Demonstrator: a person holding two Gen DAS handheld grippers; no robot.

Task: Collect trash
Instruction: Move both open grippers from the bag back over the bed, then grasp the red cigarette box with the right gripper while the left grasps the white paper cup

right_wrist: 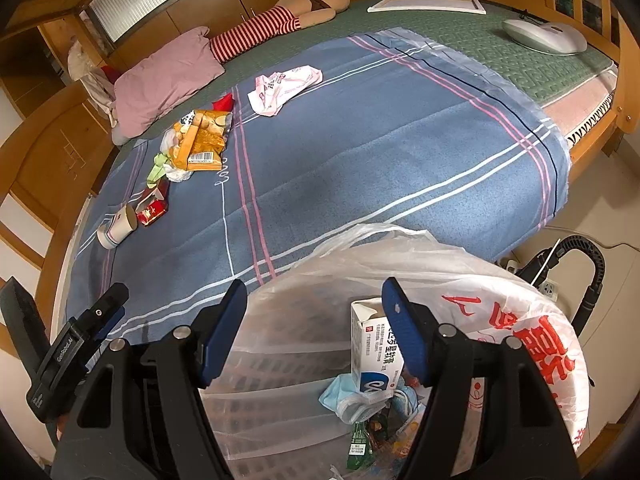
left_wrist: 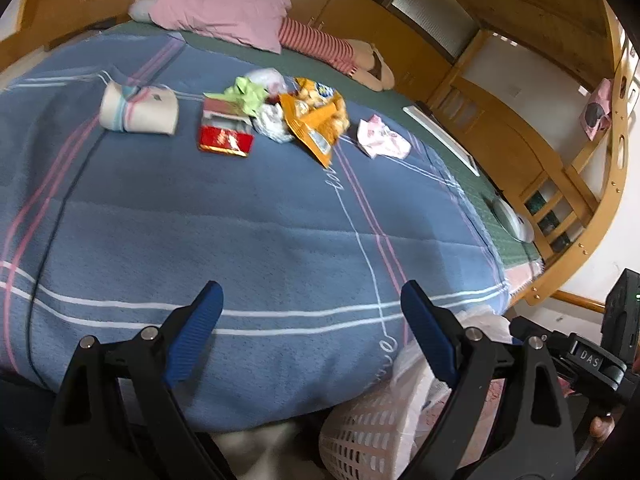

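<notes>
Trash lies on the blue striped blanket point(left_wrist: 240, 232): a paper cup point(left_wrist: 138, 108) on its side, a red box point(left_wrist: 226, 136), green paper point(left_wrist: 246, 92), an orange snack bag point(left_wrist: 316, 116) and a white-pink wrapper point(left_wrist: 382, 138). My left gripper point(left_wrist: 312, 320) is open and empty over the blanket's near edge. My right gripper point(right_wrist: 314, 324) is open and empty above the plastic-lined white bin point(right_wrist: 532, 320), which holds a white carton point(right_wrist: 374, 344), a blue mask point(right_wrist: 346, 398) and wrappers. The same trash shows far left in the right wrist view: cup point(right_wrist: 118, 226), red box point(right_wrist: 152, 208), snack bag point(right_wrist: 202, 140), wrapper point(right_wrist: 284, 84).
A pink pillow point(left_wrist: 224, 4) and a striped plush doll point(left_wrist: 332, 50) lie at the head of the bed. A white frame point(right_wrist: 426, 3) and a grey oval device point(right_wrist: 544, 36) rest on the green mat. The wooden bed rail point(left_wrist: 580, 184) runs along the right. A cable point(left_wrist: 52, 240) crosses the blanket.
</notes>
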